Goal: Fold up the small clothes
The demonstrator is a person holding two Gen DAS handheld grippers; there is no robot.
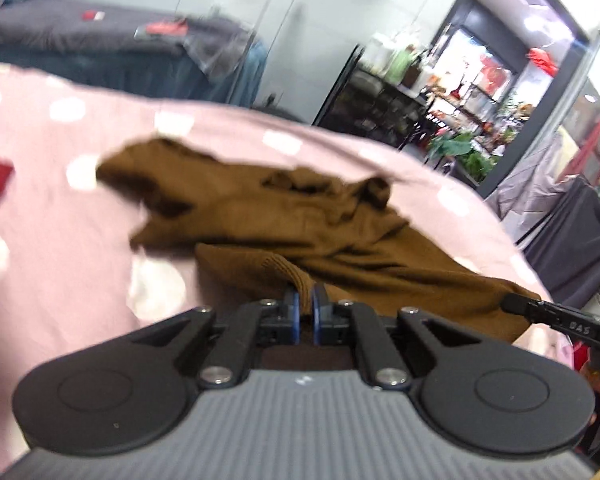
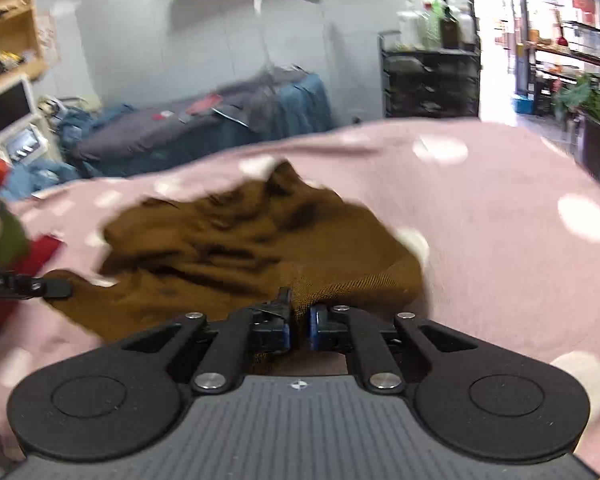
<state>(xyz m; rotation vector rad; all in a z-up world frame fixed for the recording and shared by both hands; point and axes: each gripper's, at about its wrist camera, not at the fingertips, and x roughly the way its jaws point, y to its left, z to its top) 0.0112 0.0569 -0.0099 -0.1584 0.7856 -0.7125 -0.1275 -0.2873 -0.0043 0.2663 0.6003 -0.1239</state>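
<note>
The left hand-held gripper (image 1: 306, 308) pinches a ribbed edge of the brown garment (image 1: 300, 224), and the right hand-held gripper (image 2: 299, 312) pinches another edge. The garment lies crumpled just ahead of both, on the pink dotted cloth (image 2: 500, 208) covering the tabletop. Red clothes (image 2: 40, 252) sit at its left.

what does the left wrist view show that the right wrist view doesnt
Only the left wrist view shows the right gripper reaching in from the side, pinching the brown garment. Only the right wrist view shows the wooden shelf, the monitor and the left gripper. Both show the garment crumpled on the pink dotted sheet, each gripper shut on its edge.
</note>
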